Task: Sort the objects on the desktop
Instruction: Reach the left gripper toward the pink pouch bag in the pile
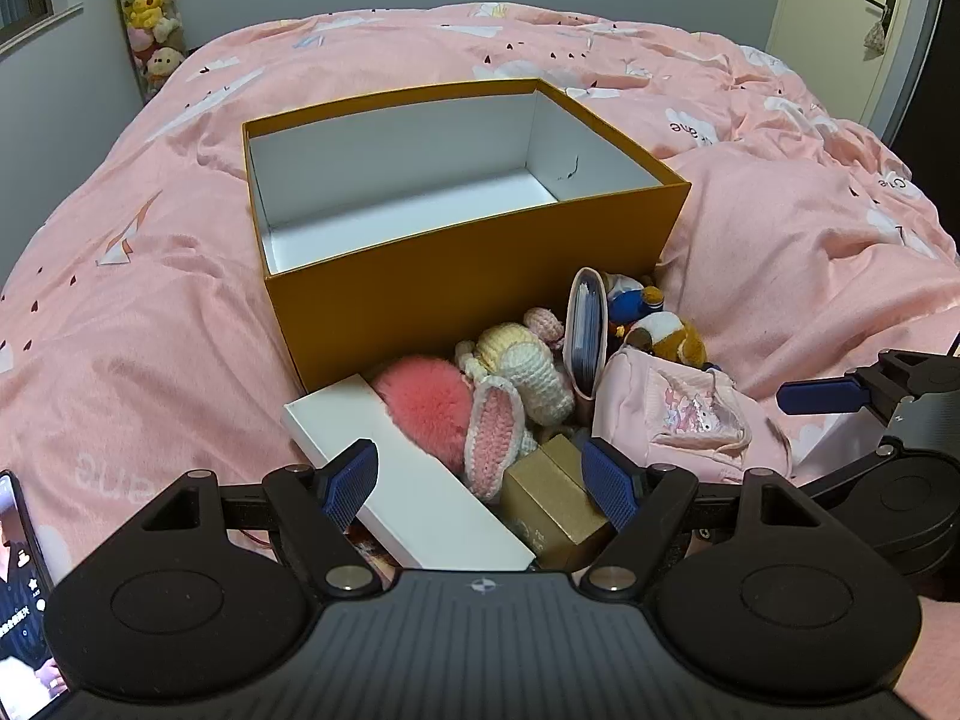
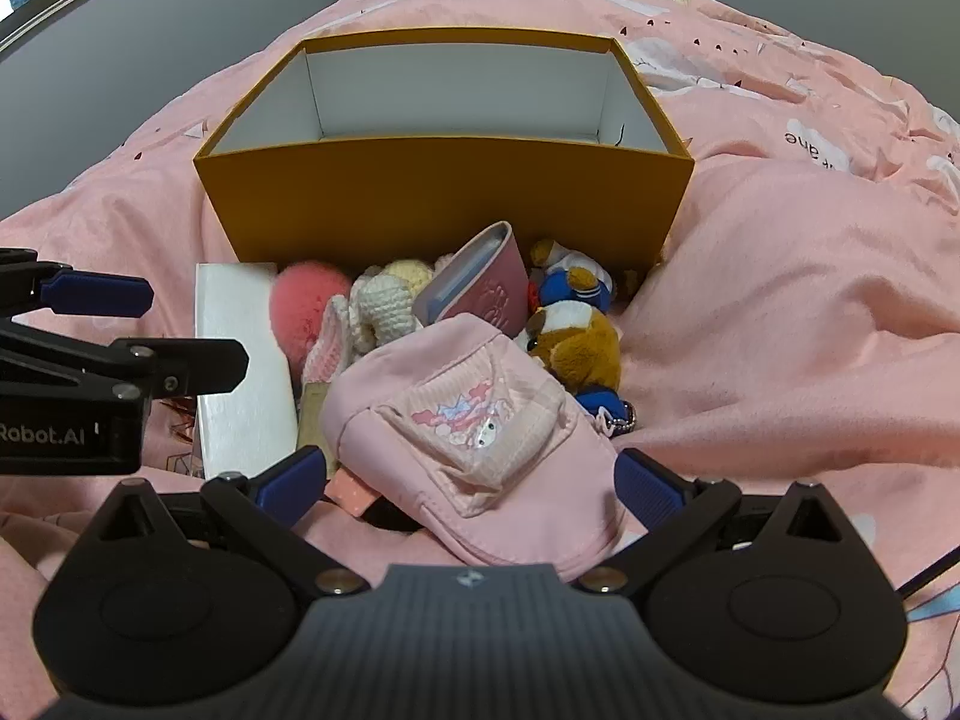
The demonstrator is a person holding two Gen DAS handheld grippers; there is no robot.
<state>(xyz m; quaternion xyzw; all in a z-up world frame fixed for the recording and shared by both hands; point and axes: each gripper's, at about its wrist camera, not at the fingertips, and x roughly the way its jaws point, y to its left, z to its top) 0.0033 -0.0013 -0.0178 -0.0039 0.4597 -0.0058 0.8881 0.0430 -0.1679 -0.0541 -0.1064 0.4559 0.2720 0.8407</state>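
An open orange box (image 1: 480, 276) with a white inside stands on the pink bed (image 1: 150, 300); it also shows in the right wrist view (image 2: 444, 198). A pile lies in front of it: white flat box (image 1: 414, 492), pink pompom (image 1: 426, 405), crochet bunny (image 1: 528, 372), gold box (image 1: 546, 504), pink card holder (image 1: 585, 330), plush toys (image 1: 660, 336), pink cap (image 1: 672, 420). My left gripper (image 1: 480, 480) is open above the white box and gold box. My right gripper (image 2: 468, 483) is open, straddling the pink cap (image 2: 474, 420), not closed on it.
A phone (image 1: 21, 588) with a lit screen lies at the left edge. Plush toys (image 1: 150, 12) hang in the far corner. A door (image 1: 858, 18) is at the far right. Rumpled duvet rises right of the pile (image 2: 780, 300).
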